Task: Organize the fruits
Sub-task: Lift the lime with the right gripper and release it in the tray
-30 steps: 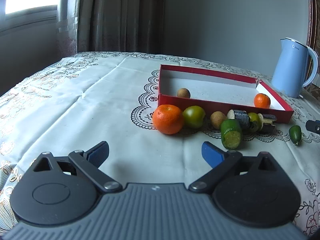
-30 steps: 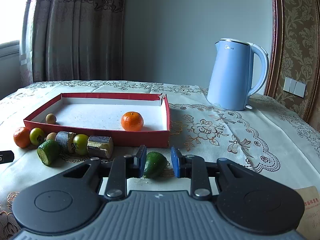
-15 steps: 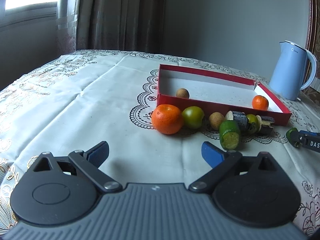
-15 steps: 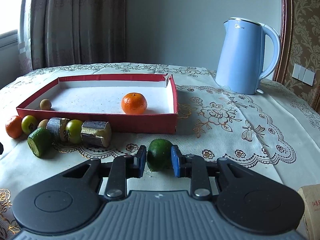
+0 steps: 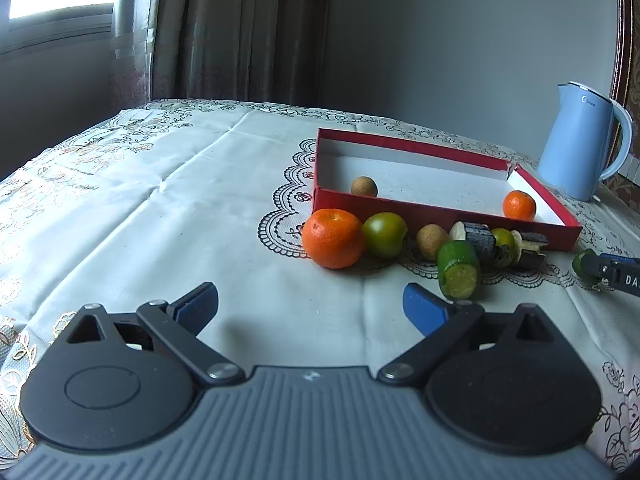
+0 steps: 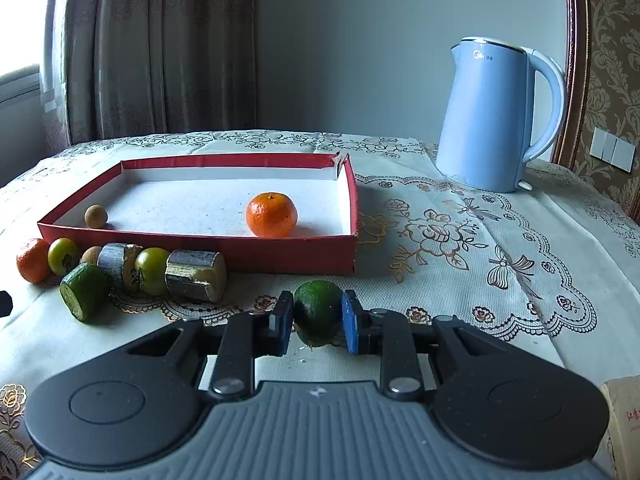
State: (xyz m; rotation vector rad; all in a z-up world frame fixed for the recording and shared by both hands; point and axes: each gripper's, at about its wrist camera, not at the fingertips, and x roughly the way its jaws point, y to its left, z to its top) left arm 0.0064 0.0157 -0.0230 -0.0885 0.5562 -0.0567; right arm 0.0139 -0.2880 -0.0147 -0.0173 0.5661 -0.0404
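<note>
One embroidered tablecloth (image 6: 460, 248) under red tray (image 6: 280, 254); curtain (image 6: 160, 48) behind.

Fruits (image 5: 334, 237) beside red box (image 5: 440, 216)

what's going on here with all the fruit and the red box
A person is sorting fruit with two handheld grippers. The right gripper is shut on a small green fruit in front of the red box, which holds an orange and a small brown fruit. The left gripper is open and holds nothing.
</note>
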